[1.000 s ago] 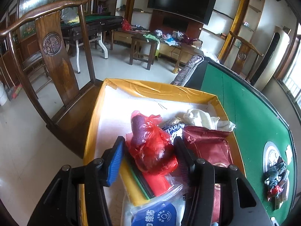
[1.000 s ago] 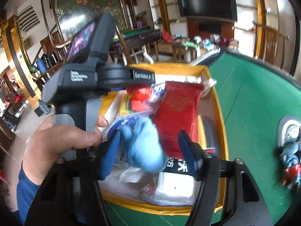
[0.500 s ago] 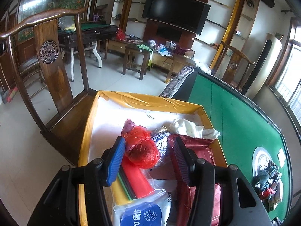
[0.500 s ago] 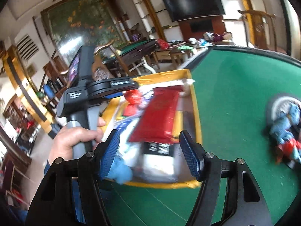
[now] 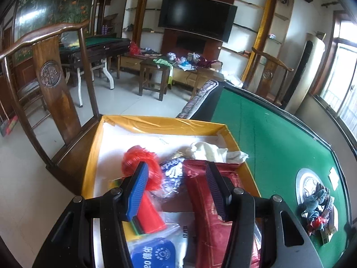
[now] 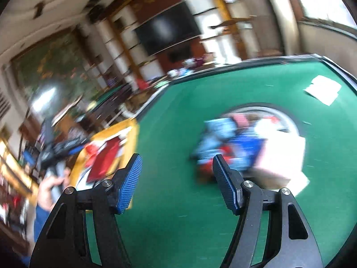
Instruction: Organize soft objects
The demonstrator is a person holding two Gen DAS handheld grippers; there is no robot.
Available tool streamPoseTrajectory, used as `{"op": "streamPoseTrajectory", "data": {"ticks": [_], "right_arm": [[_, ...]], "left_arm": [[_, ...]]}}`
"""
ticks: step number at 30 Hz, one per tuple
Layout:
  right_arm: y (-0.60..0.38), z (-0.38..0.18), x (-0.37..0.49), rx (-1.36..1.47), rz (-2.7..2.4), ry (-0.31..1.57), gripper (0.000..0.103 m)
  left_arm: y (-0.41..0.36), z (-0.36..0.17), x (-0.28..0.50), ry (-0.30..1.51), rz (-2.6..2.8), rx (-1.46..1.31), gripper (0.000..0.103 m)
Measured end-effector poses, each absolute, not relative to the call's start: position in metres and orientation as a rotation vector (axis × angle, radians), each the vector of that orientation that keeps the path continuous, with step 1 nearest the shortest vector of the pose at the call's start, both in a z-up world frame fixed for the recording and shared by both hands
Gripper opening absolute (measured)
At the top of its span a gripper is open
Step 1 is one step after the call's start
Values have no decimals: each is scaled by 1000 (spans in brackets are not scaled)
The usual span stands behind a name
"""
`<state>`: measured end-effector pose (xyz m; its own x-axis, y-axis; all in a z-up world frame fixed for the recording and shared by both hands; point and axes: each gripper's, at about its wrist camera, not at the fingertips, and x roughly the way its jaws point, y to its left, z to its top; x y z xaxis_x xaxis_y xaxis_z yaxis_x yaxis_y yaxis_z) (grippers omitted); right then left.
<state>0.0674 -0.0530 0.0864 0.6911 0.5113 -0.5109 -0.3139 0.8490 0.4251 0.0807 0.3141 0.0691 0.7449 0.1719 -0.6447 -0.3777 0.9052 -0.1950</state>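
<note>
Left wrist view: left claw (image 5: pixel 176 185) half-spread, empty, over the yellow-rimmed box (image 5: pixel 156 121) holding a red bag (image 5: pixel 138 163) and maroon packet (image 5: pixel 207 218). Right wrist view, blurred: right claw (image 6: pixel 177 178) wide, empty, above bare green surface (image 6: pixel 178 116); soft-object pile (image 6: pixel 234 147) beyond its fingertips.

Home living room: television (image 5: pixel 197 17), wooden chairs (image 5: pixel 53 84)

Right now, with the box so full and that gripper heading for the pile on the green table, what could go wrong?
The right gripper is open and empty, and its view is smeared; a hasty grab at the jumbled pile might catch several things or the white paper.

The yellow box is crowded: the red pouch and white cloth lie near its rim, so another item might slide out.
</note>
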Motion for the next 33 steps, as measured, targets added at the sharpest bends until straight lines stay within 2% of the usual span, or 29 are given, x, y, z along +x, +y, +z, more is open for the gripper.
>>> {"op": "streamPoseTrajectory", "data": {"ticks": [5,9,16,25,33], "right_arm": [[-124,69,86,463,307,653,67],[-156,53,97,589,261,702,67],[-166,52,95,643,268,692,67],[-167,54,92,661,311,688,67],[-162,54,94,661,343,704,67]], "left_arm": [[301,86,70,597,311,-295,54],[280,107,60,552,290,-265,72],[194,120,74,658,-39,-241,72],[69,63,144,910,-228,-91,72],[30,35,192,999,-199,43,72]]}}
